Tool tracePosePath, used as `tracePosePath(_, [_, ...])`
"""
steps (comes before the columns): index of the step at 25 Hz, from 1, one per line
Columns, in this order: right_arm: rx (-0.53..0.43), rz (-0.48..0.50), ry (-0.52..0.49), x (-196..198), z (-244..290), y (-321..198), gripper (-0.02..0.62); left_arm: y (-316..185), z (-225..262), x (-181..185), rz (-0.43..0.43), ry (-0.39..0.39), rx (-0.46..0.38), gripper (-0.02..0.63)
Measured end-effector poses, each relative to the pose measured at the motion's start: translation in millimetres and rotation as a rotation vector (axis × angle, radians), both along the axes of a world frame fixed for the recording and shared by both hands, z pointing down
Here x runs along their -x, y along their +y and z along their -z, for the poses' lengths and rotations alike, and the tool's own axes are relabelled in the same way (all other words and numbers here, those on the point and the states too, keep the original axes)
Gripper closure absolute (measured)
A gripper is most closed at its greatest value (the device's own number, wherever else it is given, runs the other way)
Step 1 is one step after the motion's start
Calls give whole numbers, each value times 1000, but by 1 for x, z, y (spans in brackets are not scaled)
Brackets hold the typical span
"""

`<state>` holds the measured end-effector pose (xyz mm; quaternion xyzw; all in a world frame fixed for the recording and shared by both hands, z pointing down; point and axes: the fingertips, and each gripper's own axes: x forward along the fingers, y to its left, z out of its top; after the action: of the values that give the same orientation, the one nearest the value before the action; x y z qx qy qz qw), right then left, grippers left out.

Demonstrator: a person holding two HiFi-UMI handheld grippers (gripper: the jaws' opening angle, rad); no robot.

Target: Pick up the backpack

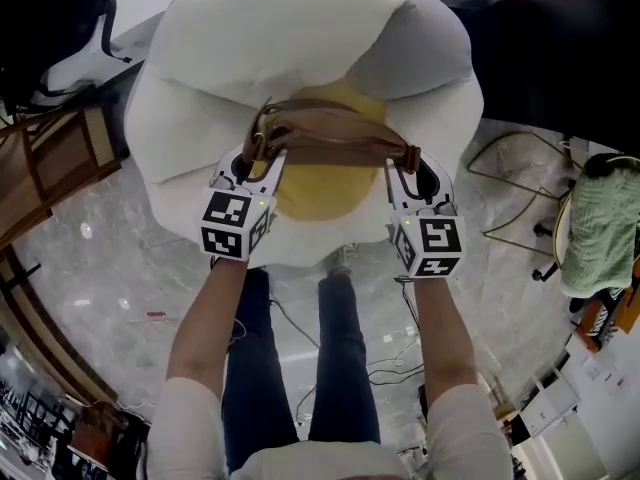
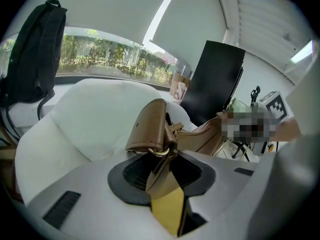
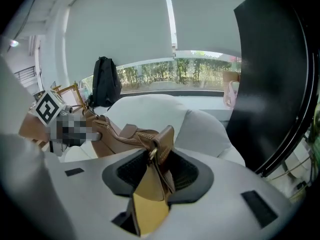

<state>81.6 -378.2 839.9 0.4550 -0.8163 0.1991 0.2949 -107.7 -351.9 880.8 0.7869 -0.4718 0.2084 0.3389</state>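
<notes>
Strap between jaws, black backpack beyond

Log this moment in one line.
left tool: shut on bag | right tool: shut on bag | bag: hangs between both tools, over white chair

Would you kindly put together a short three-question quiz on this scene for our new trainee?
1. True or false: the right gripper is open and empty.
2. What does the left gripper grip? A) a strap of the brown bag B) a black chair C) nothing
3. Fill in: under the bag, the middle of the white cushion is coloured ____.
Key: 1 false, it is shut on the bag's other strap end; 2 A; 3 yellow.
</notes>
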Motion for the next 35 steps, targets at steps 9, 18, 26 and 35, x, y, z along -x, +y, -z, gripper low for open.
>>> tracePosePath(9, [-56,-25,-14,4,74,14,439,11,73,5,-6,-4,-39,471])
tracePosePath(18, [-105,-35,-22,-4,146,29,439,22,143,-3,-14,-8,-88,472])
tracePosePath(26, [-123,-34,-12,-6,211,44,439,38,206,-5,-7,-4,-98,474])
tracePosePath(35, [-204,-51,-30,-11,306,63,439,53,301,-9,-20,-13,-169,474])
